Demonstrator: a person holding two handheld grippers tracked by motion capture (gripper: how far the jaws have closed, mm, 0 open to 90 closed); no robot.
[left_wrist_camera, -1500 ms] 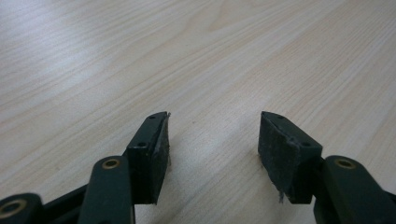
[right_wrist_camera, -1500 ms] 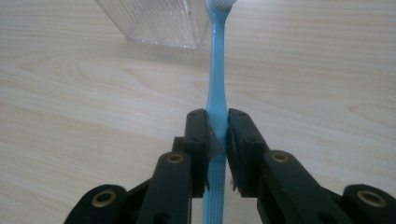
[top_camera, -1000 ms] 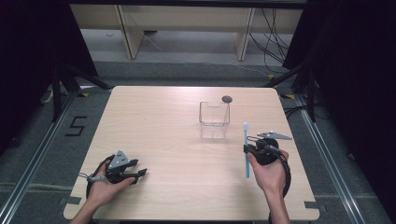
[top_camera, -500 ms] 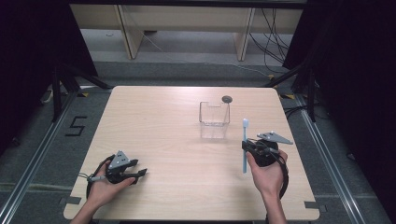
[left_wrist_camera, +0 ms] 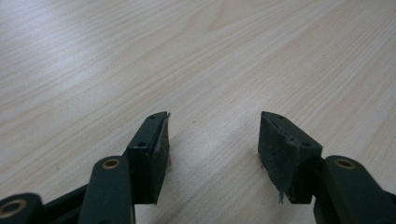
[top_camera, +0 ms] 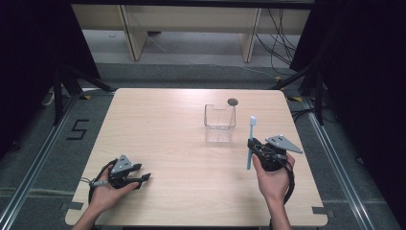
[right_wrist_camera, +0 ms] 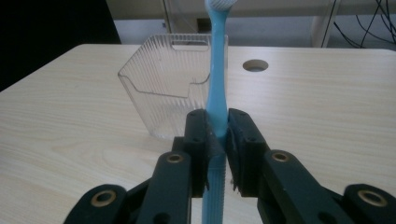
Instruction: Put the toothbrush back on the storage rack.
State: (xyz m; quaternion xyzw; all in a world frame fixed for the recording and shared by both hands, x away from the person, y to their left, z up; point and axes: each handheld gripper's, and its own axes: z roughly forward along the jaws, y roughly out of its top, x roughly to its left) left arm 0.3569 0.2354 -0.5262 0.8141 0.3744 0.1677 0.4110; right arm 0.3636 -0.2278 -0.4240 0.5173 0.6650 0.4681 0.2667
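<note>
The clear holder point(right_wrist_camera: 175, 91) stands empty just beyond the right gripper point(right_wrist_camera: 218, 140), whose fingers pinch the upright blue toothbrush point(right_wrist_camera: 216, 88). The left gripper point(left_wrist_camera: 212, 140) has fingers spread over bare table point(left_wrist_camera: 93, 70).

one blue toothbrush point(top_camera: 250, 142), one clear plastic holder point(top_camera: 219, 117), one bench point(top_camera: 158, 129) with one round hole point(top_camera: 232, 101), two tongs: left point(top_camera: 143, 178), right point(top_camera: 251, 143)
</note>
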